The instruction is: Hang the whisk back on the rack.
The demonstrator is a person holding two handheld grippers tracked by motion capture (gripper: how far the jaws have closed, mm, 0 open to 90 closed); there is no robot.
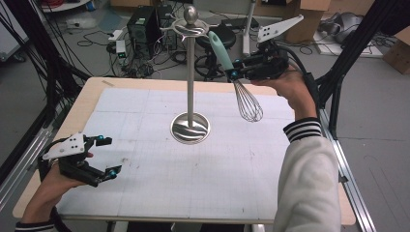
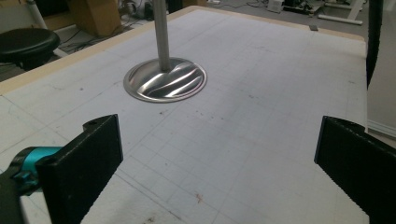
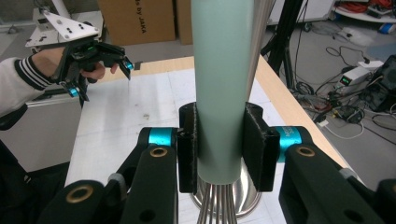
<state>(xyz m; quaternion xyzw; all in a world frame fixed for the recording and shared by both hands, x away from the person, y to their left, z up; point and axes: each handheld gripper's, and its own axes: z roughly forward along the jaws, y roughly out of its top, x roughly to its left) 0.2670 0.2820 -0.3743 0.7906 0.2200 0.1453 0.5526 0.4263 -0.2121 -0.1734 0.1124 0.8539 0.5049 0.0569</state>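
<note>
A whisk with a mint-green handle [image 1: 220, 48] and a wire head [image 1: 248, 104] hangs tilted in the air over the back right of the table. My right gripper [image 1: 234, 70] is shut on the handle just above the wires. In the right gripper view both pads [image 3: 256, 147] press the handle [image 3: 223, 84]. A metal hook stand [image 1: 190, 72] rises from a round base [image 1: 190, 128] at mid-table, just left of the whisk. Near the front left corner my left gripper [image 1: 109, 156] is open and holds nothing. Its jaws stand wide apart [image 2: 219, 163] and face the stand's base [image 2: 164, 80].
A white gridded mat [image 1: 159, 169] covers the wooden table [image 1: 92, 96]. Behind the table are a black stool [image 1: 218, 36], computer boxes, cables and cardboard boxes on the floor. Black frame bars stand at both sides.
</note>
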